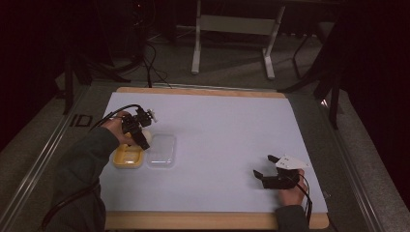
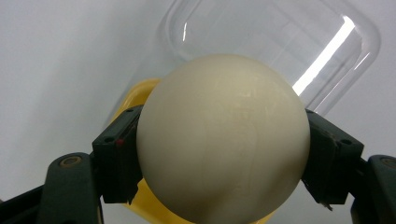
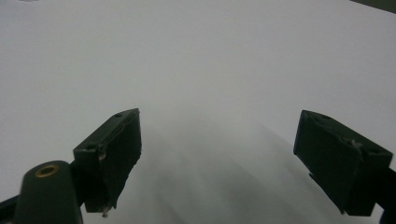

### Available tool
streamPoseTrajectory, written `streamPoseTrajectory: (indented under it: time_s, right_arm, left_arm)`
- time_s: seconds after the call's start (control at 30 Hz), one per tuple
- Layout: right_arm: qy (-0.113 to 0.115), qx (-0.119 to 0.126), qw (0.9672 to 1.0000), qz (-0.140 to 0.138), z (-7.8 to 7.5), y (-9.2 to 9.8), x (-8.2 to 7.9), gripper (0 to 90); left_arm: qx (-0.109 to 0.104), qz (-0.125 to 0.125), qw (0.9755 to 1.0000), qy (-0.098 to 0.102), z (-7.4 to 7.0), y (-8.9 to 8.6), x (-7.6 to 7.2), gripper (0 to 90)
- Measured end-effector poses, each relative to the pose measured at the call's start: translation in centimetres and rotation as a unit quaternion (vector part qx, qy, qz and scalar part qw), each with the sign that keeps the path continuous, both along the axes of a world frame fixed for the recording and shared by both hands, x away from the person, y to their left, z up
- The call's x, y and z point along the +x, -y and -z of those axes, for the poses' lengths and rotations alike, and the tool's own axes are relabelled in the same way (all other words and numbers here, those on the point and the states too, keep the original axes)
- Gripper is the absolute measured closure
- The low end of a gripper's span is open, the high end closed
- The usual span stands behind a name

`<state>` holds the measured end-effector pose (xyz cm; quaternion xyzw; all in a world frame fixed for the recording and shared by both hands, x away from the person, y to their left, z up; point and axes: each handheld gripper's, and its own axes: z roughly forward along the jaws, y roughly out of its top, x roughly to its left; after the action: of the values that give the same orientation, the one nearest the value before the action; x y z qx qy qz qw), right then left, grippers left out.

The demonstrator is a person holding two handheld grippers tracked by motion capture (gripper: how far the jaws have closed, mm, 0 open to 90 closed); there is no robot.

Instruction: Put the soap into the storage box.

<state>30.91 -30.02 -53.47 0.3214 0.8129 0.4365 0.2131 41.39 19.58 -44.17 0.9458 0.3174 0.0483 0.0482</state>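
A smooth, cream-white ball (image 2: 223, 140) with a soft satin sheen sits between matt black plastic jaws. Beyond it lies a glossy clear plastic lid (image 2: 280, 51) that catches a bright streak of light, and beside that a smooth yellow plastic tray (image 1: 127, 157). The table (image 1: 227, 125) has a matt, pale, paper-like top with a bare wood edge at near and far sides.

Cream ball (image 2: 223, 140), yellow tray (image 1: 127, 157), clear lid (image 1: 161, 151)
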Motion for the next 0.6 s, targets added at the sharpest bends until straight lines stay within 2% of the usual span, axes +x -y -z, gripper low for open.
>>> streamPoseTrajectory:
  time_s: [0.6]
  right_arm:
    - [0.000, 0.000, 1.0000, 0.000, 0.0, 0.0, 0.0, 14.8]
  left_arm:
    - [0.001, -0.024, 0.9997, -0.005, 0.6, -2.3, -0.6, 25.7]
